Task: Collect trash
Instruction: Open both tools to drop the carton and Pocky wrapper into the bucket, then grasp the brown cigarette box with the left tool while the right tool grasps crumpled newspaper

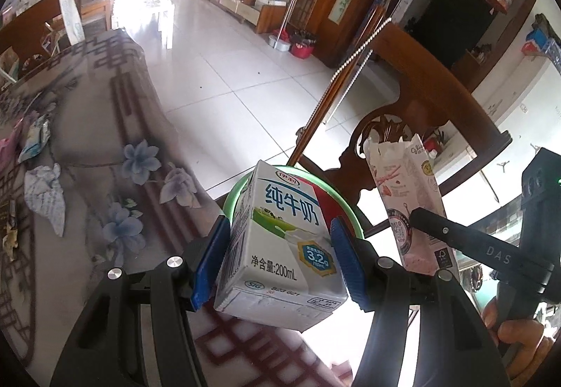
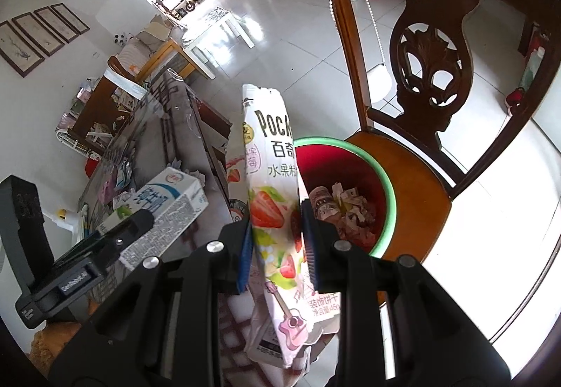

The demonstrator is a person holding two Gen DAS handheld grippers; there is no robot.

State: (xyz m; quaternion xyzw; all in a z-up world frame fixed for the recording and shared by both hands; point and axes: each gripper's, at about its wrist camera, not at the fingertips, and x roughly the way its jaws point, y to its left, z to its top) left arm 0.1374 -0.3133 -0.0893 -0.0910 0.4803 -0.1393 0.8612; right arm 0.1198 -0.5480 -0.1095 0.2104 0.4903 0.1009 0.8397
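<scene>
Two grippers, both loaded. Left gripper (image 1: 277, 257) clamps a milk carton (image 1: 280, 243) across its sides, long axis running up and away from the jaws. Right gripper (image 2: 277, 243) is pinched tight on a flattened Pocky snack box (image 2: 273, 183), long axis upright between the pads. Just beyond both loads sits the red bin (image 2: 382, 183) with a green rim on the wooden chair (image 2: 413, 176) seat, already holding crumpled wrappers (image 2: 345, 211). In the right wrist view the bin lies ahead and slightly right of the box, so the right hand looks nearer; the carton hangs at the table-side rim. Likely next: carry over the opening, release. More scraps (image 1: 45, 197) remain farther off on the floral tablecloth (image 1: 140, 113).
</scene>
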